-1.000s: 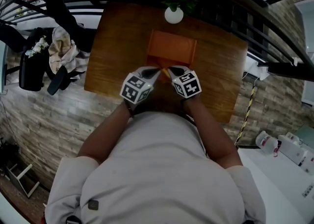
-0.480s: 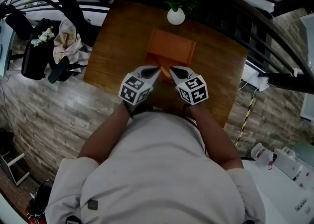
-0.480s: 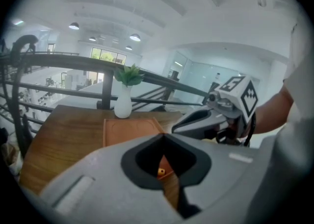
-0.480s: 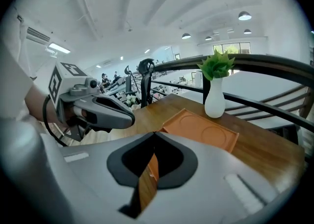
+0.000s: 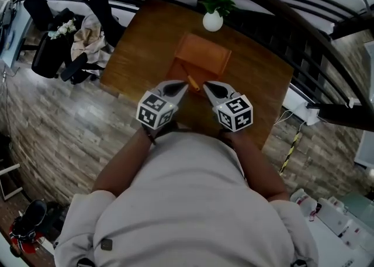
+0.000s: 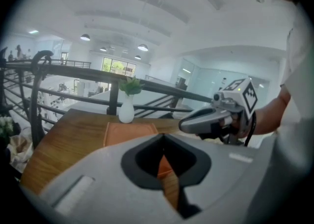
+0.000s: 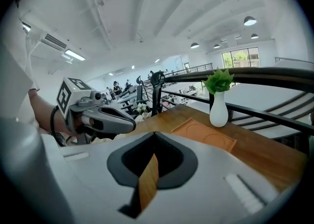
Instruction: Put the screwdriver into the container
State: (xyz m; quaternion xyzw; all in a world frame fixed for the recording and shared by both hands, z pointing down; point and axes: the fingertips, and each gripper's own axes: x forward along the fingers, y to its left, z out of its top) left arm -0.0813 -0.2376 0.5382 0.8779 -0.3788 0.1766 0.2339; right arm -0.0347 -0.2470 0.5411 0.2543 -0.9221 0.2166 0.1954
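We see the left claw (image 5: 180, 87) and right claw (image 5: 207, 87) both closed and empty just short of the container (image 5: 201, 55), screwdriver (image 5: 193, 83) on the table (image 5: 140, 49) at its near edge, so nothing done yet: pickup and drop-in remain.

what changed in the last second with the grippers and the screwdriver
The right gripper drew back and rightward; the left gripper barely backed off, so their tips stand further apart. Nothing was gripped or released: both stay shut and empty. The screwdriver still lies at the near edge of the orange container.
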